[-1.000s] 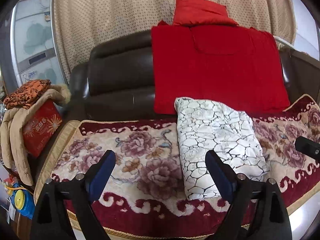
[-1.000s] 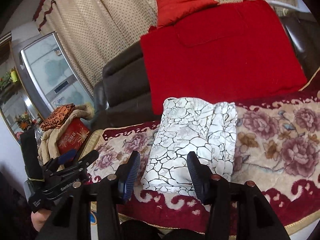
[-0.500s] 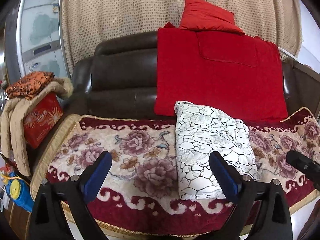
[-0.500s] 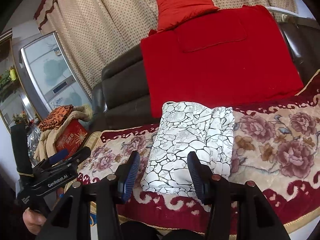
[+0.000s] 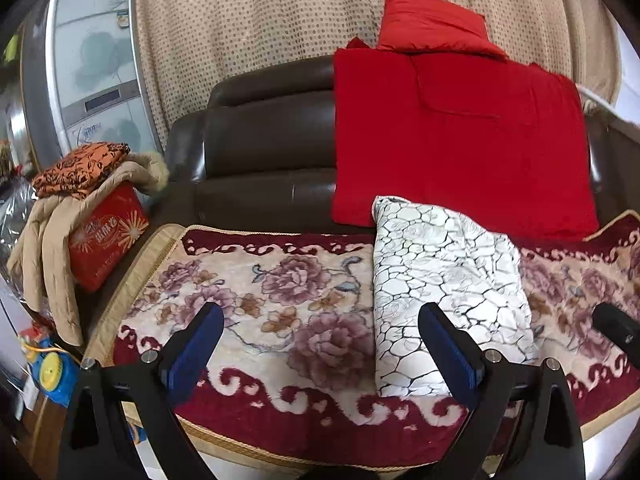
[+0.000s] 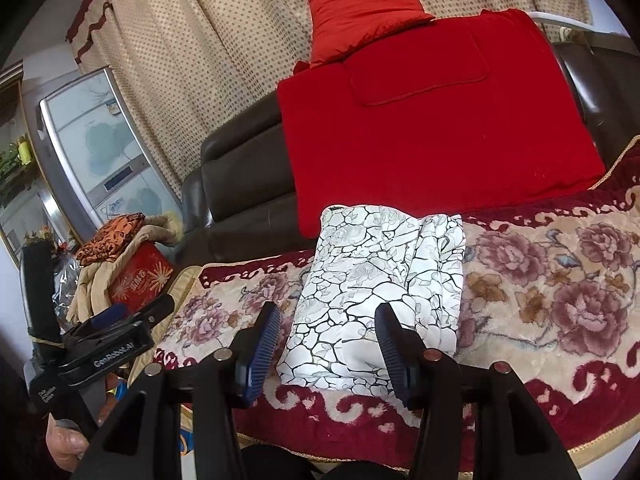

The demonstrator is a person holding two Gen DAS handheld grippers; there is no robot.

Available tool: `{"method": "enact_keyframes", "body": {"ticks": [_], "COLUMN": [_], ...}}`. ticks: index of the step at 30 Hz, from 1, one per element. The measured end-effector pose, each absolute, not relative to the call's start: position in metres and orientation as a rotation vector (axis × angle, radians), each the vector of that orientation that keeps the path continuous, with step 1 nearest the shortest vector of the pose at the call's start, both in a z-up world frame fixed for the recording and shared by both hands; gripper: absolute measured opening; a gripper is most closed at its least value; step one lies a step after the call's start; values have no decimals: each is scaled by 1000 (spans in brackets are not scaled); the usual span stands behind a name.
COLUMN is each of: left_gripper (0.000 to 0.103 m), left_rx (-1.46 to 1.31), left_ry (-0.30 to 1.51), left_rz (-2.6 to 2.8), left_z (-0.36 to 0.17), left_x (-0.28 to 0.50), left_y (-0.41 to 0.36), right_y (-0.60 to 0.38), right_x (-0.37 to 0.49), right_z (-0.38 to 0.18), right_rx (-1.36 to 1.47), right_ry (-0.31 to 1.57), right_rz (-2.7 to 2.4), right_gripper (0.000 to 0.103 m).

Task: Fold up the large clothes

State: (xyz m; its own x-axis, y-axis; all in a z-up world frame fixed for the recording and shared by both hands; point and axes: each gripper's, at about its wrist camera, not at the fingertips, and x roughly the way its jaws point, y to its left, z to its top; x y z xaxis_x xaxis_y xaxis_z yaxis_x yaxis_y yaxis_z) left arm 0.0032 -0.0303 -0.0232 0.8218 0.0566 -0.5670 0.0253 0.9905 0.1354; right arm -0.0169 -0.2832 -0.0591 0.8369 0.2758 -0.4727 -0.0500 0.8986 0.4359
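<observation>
Left gripper (image 5: 318,354) widened, folded garment (image 5: 444,284) on sofa (image 5: 260,152)

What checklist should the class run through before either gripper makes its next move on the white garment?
1. Garment lies folded on the floral cover: ok.
2. Left gripper open, nothing held: ok.
3. Right gripper open, nothing held: ok.
4. Garment's near edge flat and neat: ok.
5. Fold layers aligned on its far right side: cannot tell.
6. Cover around the garment free of other items: ok.
</observation>
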Motion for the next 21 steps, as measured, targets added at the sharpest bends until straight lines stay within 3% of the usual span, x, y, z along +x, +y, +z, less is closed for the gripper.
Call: {"method": "enact_keyframes", "body": {"ticks": [21], "left_gripper": [98], "left_rx": [186], "left_ry": [603], "left_rz": [44], "left_z": [-33], "left_x": [19], "left_y": [-25], "right_y": [-271], "right_x": [-2], "right_z": [-65], "right_rx": [412], "right_ry": [583], "right_rz": [207], "right_gripper": [53]}}
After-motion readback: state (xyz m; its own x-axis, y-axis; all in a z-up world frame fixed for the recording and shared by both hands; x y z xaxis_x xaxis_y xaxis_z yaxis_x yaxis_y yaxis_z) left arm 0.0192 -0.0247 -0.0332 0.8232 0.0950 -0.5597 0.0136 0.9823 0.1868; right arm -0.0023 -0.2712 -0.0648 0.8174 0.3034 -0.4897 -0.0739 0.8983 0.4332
